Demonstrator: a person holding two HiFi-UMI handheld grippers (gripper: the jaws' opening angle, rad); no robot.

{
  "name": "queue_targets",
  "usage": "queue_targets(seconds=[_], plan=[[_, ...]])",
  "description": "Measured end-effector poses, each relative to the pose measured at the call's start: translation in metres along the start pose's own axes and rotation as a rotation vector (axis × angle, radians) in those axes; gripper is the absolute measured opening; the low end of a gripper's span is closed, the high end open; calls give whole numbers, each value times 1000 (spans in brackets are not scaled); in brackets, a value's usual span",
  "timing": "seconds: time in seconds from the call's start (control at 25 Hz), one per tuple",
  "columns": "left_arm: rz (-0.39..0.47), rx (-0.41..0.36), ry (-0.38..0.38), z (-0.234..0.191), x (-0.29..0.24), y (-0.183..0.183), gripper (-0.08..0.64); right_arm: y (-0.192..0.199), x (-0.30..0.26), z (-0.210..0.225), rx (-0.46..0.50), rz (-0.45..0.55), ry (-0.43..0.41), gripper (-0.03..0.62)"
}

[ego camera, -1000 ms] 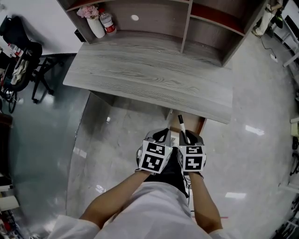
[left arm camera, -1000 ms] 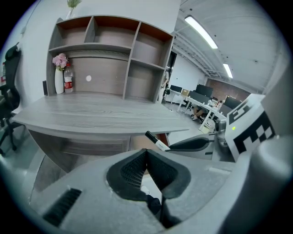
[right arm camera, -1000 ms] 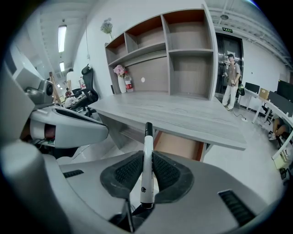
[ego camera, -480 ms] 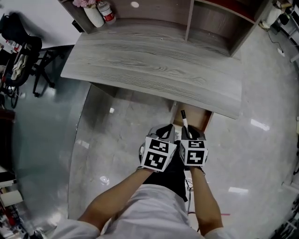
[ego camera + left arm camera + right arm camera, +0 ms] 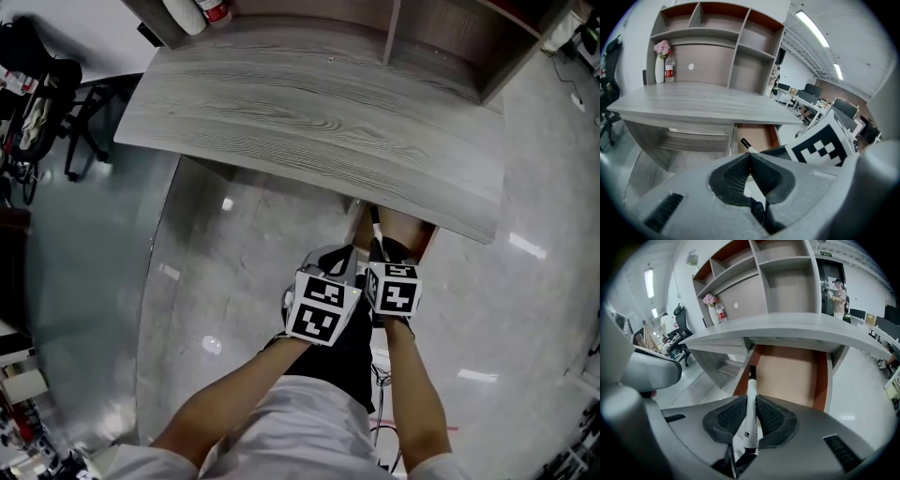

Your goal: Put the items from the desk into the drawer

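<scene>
My right gripper [image 5: 750, 416] is shut on a white marker [image 5: 750, 408] with a black cap, which points forward over the open drawer [image 5: 787, 376]. The drawer's brown inside looks bare. In the head view the marker [image 5: 377, 221] reaches into the drawer [image 5: 412, 234] under the right end of the grey desk [image 5: 309, 122]. My left gripper [image 5: 750, 157] is shut with nothing between its pads, close beside the right gripper [image 5: 382, 251] on its left. From the left gripper view I see the marker's tip [image 5: 746, 144] and the drawer [image 5: 757, 135].
A white vase with pink flowers [image 5: 659, 65] and a bottle [image 5: 669, 70] stand at the desk's back left, under a shelf unit [image 5: 717, 28]. An office chair [image 5: 42, 112] is left of the desk. A person [image 5: 838, 294] stands far off.
Both grippers have moved forward toward the desk. The marker's tip now lies over the open drawer, nearer the desk edge. Both stay shut.
</scene>
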State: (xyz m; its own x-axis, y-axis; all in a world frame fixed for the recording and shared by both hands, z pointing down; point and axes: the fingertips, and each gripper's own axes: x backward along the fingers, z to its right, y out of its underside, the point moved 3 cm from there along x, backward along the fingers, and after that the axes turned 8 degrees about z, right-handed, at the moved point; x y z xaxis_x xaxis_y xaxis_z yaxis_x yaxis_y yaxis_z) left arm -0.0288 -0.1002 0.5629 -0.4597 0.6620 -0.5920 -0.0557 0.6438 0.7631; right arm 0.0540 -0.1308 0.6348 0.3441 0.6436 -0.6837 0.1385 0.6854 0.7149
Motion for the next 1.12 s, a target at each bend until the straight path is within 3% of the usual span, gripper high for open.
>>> queue_targets(seconds=[0.48,1.12], plan=[[-22,28,-26,-16,-7,3,3,-6,-36,3,-61,-22,-15,58],[-30,52,-38,-23,-6,6,3,1,-46,-6,-54,-72,-52,71]])
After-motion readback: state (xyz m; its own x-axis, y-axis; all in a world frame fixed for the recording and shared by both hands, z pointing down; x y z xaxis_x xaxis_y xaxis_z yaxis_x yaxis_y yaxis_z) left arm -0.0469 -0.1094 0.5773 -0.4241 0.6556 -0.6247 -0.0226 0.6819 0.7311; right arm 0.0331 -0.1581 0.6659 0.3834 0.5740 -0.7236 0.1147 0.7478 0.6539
